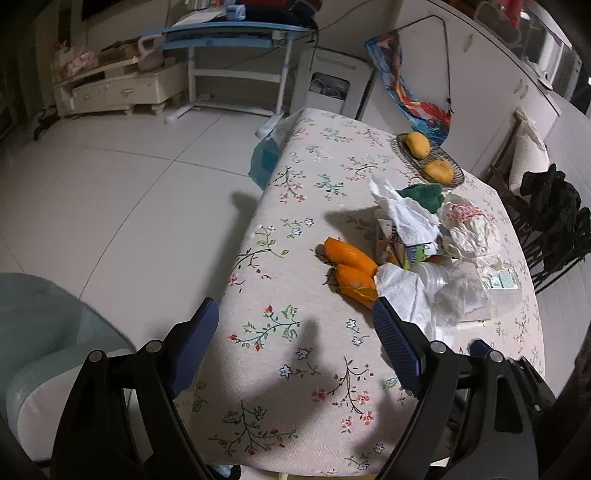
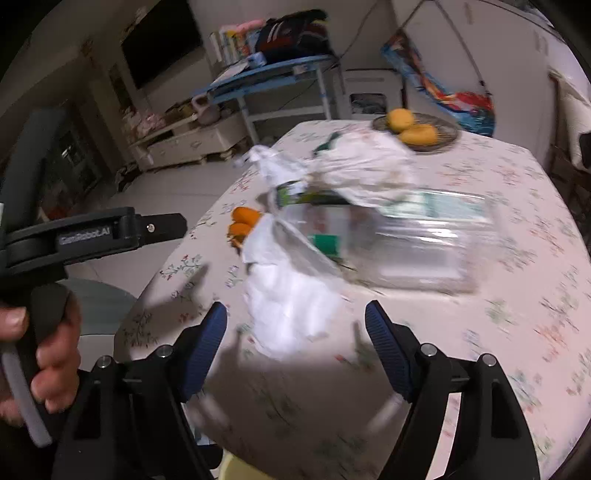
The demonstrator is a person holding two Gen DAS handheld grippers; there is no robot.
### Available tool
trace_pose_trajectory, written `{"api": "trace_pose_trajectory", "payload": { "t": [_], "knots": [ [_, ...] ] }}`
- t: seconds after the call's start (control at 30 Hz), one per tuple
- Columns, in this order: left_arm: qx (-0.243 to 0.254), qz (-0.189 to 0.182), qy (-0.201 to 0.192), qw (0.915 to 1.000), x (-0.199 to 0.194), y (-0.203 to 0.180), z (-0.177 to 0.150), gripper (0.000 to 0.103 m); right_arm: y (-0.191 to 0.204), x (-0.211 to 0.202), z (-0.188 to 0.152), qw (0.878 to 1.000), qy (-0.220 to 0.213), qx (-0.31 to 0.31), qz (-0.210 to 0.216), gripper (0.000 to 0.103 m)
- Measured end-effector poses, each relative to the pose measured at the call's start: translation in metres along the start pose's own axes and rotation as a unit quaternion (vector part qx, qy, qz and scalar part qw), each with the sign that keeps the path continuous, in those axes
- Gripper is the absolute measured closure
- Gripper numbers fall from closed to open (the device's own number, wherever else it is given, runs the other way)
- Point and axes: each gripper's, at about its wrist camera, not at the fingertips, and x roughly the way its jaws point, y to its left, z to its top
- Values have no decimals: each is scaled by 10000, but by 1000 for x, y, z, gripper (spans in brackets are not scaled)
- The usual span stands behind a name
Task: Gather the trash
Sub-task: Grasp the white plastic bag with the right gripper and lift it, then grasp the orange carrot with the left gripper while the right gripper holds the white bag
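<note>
Both claws (image 1: 295, 321) (image 2: 295, 325) agape, empty

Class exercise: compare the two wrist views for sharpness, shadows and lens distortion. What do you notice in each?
Left wrist view: sharp; the orange peels and crumpled tissue are crisp, dark gripper shadows fall on the floral tablecloth, and the fisheye bends the floor lines. Right wrist view: motion-blurred; the clear plastic container and tissue smear, with dark vignetted corners.

I'm working in a home living room. I see a floral-clothed table (image 1: 295, 206), a TV cabinet (image 1: 122, 88) and a blue desk (image 1: 236, 35).
</note>
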Motion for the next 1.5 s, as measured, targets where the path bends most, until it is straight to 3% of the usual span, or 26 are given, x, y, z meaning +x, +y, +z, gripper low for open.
{"api": "trace_pose_trajectory", "payload": {
  "t": [0.03, 0.07, 0.13, 0.23, 0.37, 0.53, 0.63, 0.77, 0.87, 0.9, 1.0, 1.37, 1.5],
  "knots": [
    [2, 10, 4, 10000, 1, 1, 0, 21, 3, 7, 2, 9999, 66, -103, -78, 36],
    [4, 15, 6, 10000, 2, 1, 1, 21, 3, 14, 2, 9997, 181, -148, -70, 52],
    [12, -8, 15, 10000, 3, 1, 0, 21, 1, 21, 0, 9993, 320, -175, -40, 72],
    [120, -53, 58, 9999, 10, -6, 1, 21, -5, 10, -7, 9989, 375, -290, -3, 87],
    [406, -80, 83, 9991, 20, -26, 1, 21, -26, -17, -20, 9989, 441, -184, -35, 89],
    [631, -14, 6, 9980, 30, -47, 3, 22, -55, -37, -38, 9981, 460, 414, -23, 89],
    [803, -35, 99, 9967, 41, -57, 5, 33, -60, -35, -42, 9968, 502, 618, 67, 89],
    [945, -176, 299, 9949, 56, -63, 1, 66, -61, -35, -46, 9964, 478, 692, 139, 88],
    [992, -258, 204, 9945, 58, -62, 2, 72, -62, -34, -47, 9959, 452, 761, 198, 88],
    [965, -312, 184, 9947, 58, -60, 2, 84, -63, -34, -47, 9958, 442, 775, 212, 88],
    [862, -490, 286, 9947, 59, -52, 2, 92, -65, -35, -46, 9956, 395, 808, 263, 86],
    [987, -749, 314, 9918, 29, -40, -18, 97, -60, -42, -45, 9962, 221, 765, 366, 86],
    [1117, -577, 352, 9914, 31, -47, -25, 76, -59, -42, -49, 9959, 220, 790, 376, 86]
  ]
}}
